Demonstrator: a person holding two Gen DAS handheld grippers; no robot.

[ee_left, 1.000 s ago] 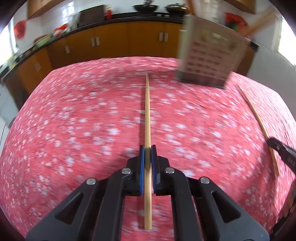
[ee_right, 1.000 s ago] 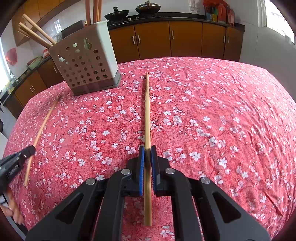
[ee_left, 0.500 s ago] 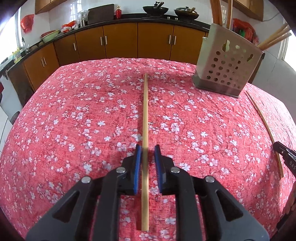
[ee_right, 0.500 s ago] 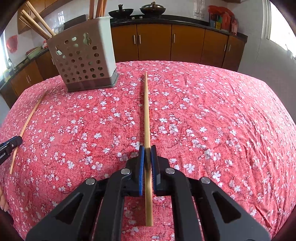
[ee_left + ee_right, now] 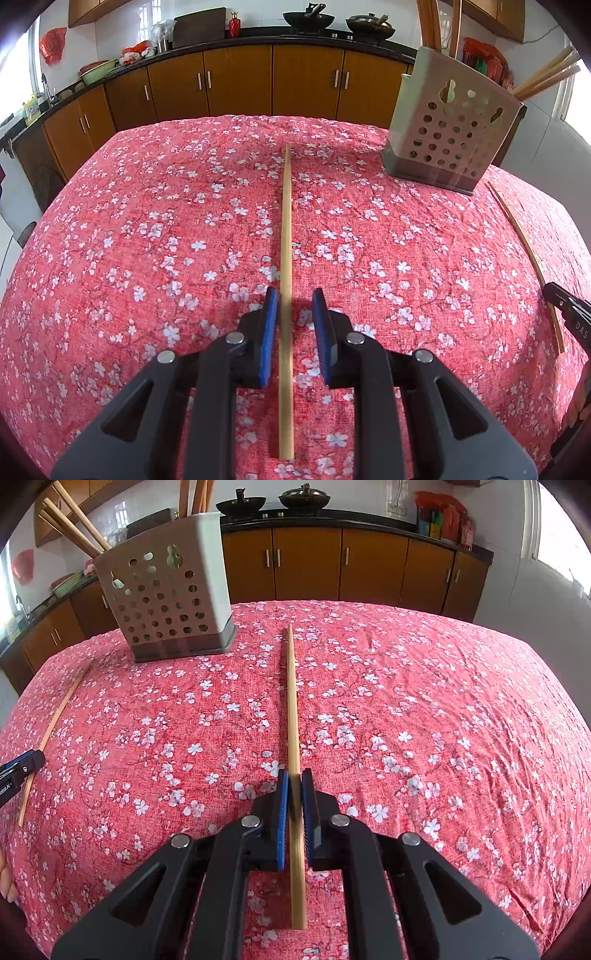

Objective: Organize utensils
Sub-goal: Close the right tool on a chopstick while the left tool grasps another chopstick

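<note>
My left gripper (image 5: pixel 294 295) is open, its blue pads apart on either side of a wooden chopstick (image 5: pixel 286 236) that lies on the red flowered tablecloth (image 5: pixel 147 240). My right gripper (image 5: pixel 294 777) is shut on a second chopstick (image 5: pixel 293 701) and holds it pointing forward over the cloth. A perforated beige utensil holder (image 5: pixel 450 133) with several chopsticks in it stands at the far right in the left wrist view. It also shows in the right wrist view (image 5: pixel 166 594), far left. Each gripper's tip shows at the edge of the other's view.
The chopstick held by the right gripper shows in the left wrist view (image 5: pixel 524 254) along the right edge. The left one shows in the right wrist view (image 5: pixel 51 731). Brown kitchen cabinets (image 5: pixel 273 85) and a counter with pans stand behind the table.
My left gripper has opened and let go of its chopstick, which now lies on the cloth. The right gripper stays shut on its chopstick and has shifted slightly.
</note>
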